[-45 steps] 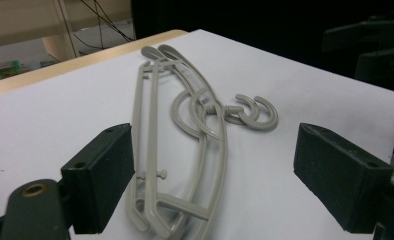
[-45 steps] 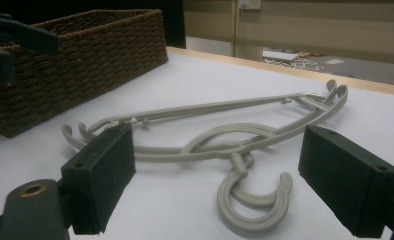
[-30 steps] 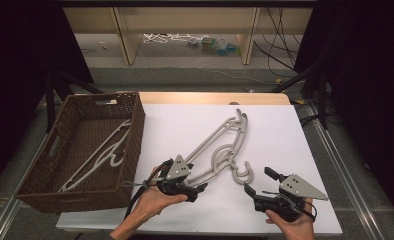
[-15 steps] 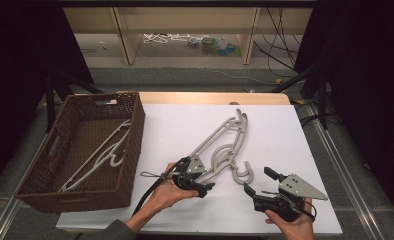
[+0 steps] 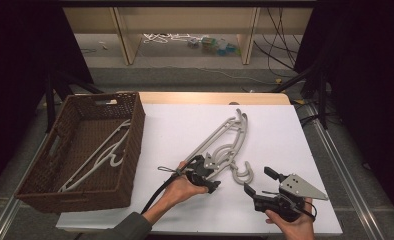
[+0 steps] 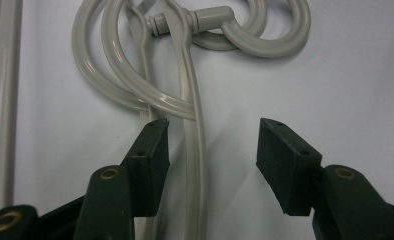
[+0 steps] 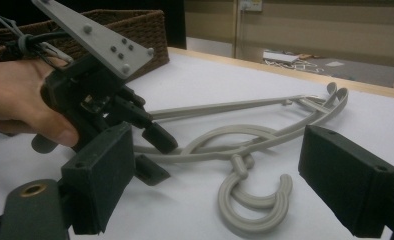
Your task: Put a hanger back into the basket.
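The work looks like moving hangers [image 5: 225, 145] from the table [image 5: 175, 130] into the basket [image 5: 135, 135]. Progress, as I judge it: partly done. At least one hanger [image 5: 102, 155] lies already inside the basket, at approx. 9 o'clock of the table. A small tangle of hangers is left on the white table, near the centre, hooks pointing toward 6 o'clock; I count two or three, but cannot tell exactly. So the pick-up and transfer of these is not yet done.

Left hand-held gripper [image 5: 205, 177] sits at the lower end of the tangle, jaws spread, with one hanger arm [image 6: 195, 150] between them but not pinched yet. Right hand-held gripper [image 5: 257, 182] waits at approx. 5 o'clock, jaws also spread wide, holding nothing, well apart from the hooks [image 5: 242, 172].

Views compared:
- The high view gives the whole layout, i.e. basket vs. tangle vs. both hands, but not the jaw gap of the left one.
- The left gripper view shows the fingertips [image 6: 152, 150] beside the thin arm, and the looped hooks [image 6: 265, 30] overlapping just ahead.
- The right gripper view, from low at the side, shows the left hand-held gripper [image 7: 150, 155] low by the table surface, and a hook [image 7: 255, 200] lying flat.
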The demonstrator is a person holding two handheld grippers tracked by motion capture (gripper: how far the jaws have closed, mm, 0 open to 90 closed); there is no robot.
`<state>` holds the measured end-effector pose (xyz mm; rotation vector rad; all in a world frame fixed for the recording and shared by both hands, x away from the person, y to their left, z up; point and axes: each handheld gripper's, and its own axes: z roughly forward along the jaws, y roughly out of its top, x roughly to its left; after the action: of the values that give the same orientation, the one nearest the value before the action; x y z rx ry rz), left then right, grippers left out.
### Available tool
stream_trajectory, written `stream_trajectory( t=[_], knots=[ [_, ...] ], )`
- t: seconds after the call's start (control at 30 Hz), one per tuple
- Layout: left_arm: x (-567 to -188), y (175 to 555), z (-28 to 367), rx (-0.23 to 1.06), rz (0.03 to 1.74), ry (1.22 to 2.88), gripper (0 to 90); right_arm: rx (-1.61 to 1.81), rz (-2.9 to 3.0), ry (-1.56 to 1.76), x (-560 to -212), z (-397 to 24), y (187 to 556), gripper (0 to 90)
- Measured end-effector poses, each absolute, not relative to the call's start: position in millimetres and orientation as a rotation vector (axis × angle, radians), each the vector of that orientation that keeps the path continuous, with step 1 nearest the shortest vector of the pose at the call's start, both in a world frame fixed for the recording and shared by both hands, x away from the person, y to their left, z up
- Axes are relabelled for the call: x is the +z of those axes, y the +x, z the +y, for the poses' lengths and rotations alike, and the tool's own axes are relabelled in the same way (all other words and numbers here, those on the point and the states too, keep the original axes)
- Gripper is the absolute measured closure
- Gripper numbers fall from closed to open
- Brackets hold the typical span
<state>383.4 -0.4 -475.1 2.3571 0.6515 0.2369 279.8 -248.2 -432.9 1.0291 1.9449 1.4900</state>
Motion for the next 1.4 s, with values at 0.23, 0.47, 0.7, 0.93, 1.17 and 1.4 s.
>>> stream_trajectory(
  t=[0.23, 0.47, 0.7, 0.93, 1.17, 1.4],
  knots=[
    [-480.2, 388.0, -3.2, 0.184, 0.686, 2.382, 49.0, 1.472, 1.956, 1.028, -432.5, -248.9, 279.5, 15.9],
    [-476.5, 398.1, -6.7, 0.142, 0.707, 2.414, 52.8, 1.472, 1.963, 1.033, -433.2, -248.4, 279.7, 16.0],
    [-475.1, 405.2, -4.3, 0.141, 0.741, 2.418, 71.1, 1.475, 1.96, 1.023, -432.7, -248.6, 279.5, 16.0],
    [-474.4, 406.8, -2.5, 0.121, 0.768, 2.403, 80.5, 1.473, 1.959, 1.024, -432.5, -248.7, 279.6, 16.0],
    [-461.3, 403.1, 2.9, 0.154, 0.779, 2.319, 80.8, 1.462, 1.969, 1.032, -432.2, -249.5, 279.4, 16.1],
    [-447.6, 405.2, 13.8, 0.097, 0.876, 2.135, 80.8, 1.474, 1.953, 1.034, -433.2, -250.2, 280.2, 16.0]
  ],
)
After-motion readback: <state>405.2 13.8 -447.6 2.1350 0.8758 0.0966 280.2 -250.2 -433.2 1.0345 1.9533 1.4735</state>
